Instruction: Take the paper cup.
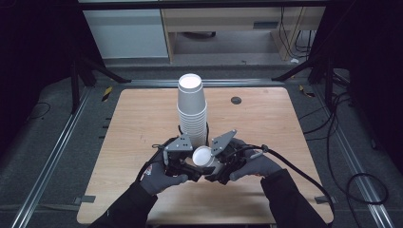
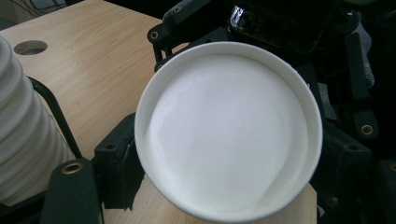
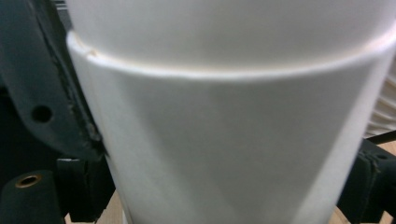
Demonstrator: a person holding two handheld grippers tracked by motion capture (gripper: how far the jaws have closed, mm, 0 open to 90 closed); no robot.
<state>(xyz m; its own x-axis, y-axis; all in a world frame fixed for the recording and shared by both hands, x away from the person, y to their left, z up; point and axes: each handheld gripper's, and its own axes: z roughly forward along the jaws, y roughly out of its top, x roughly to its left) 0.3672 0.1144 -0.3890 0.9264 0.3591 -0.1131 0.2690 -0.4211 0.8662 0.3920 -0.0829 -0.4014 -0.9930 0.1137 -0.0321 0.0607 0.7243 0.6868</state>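
Note:
A tall stack of upturned white paper cups [image 1: 192, 109] stands at mid-table; its ribbed side shows in the left gripper view [image 2: 21, 135]. In front of it a white paper cup [image 1: 203, 156] lies tilted between both grippers. My left gripper [image 1: 183, 165] grips it from the left, and its flat bottom [image 2: 229, 126] faces that camera, black pads [image 2: 116, 165] against its sides. My right gripper [image 1: 222, 164] is shut on the cup wall [image 3: 224, 154], where a rim line [image 3: 224, 72] suggests two nested cups. Gloved hands hold both grippers.
The wooden table [image 1: 133, 118] has a round cable hole [image 1: 236, 100] at the back right. Black cables [image 1: 294, 166] trail off to the right. Metal rails [image 1: 52, 156] and dark floor surround the table, with a desk beyond.

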